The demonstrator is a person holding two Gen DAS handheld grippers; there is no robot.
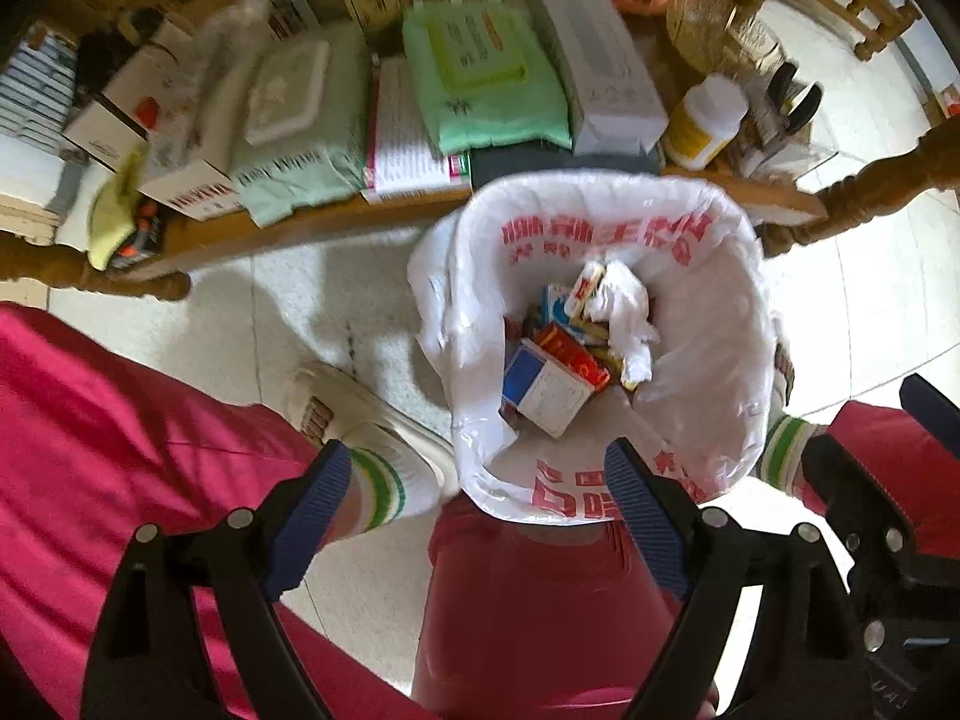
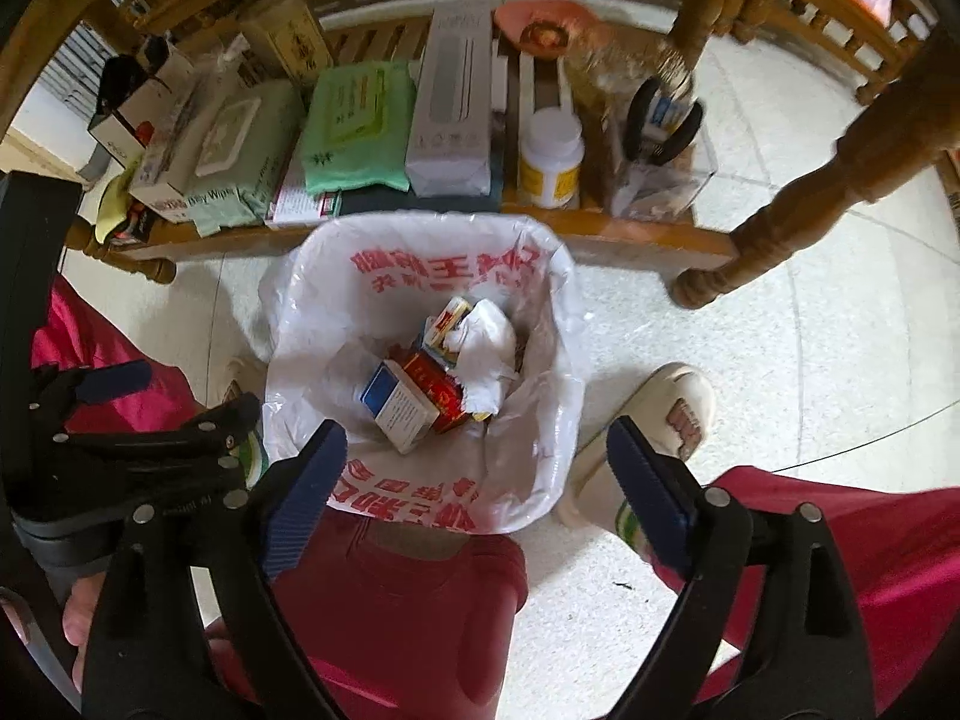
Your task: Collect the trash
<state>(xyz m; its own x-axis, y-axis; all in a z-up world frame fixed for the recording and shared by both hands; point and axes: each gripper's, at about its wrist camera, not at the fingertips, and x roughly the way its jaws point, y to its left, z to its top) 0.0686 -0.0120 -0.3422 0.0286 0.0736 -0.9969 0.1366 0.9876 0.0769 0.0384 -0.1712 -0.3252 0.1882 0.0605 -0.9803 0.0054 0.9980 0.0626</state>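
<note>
both ribbed-pad grippers, left gripper (image 1: 480, 480) and right gripper (image 2: 477, 459), spread apart, empty; crinkly plastic-lined bin (image 2: 558, 324) holds cardboard boxes (image 2: 402, 405)

Blurred beyond reading: labels on the boxes (image 1: 180, 180) at the shelf's (image 1: 312, 228) left end; hidden under the crumpled tissue (image 2: 489, 354) and cartons (image 2: 402, 405): the bin liner's (image 2: 540, 324) bottom; cut off by the lower edge: both handles; too distorted to read: red print on the liner; half hidden behind a table leg (image 2: 696, 18): the pliers (image 2: 666, 120).
</note>
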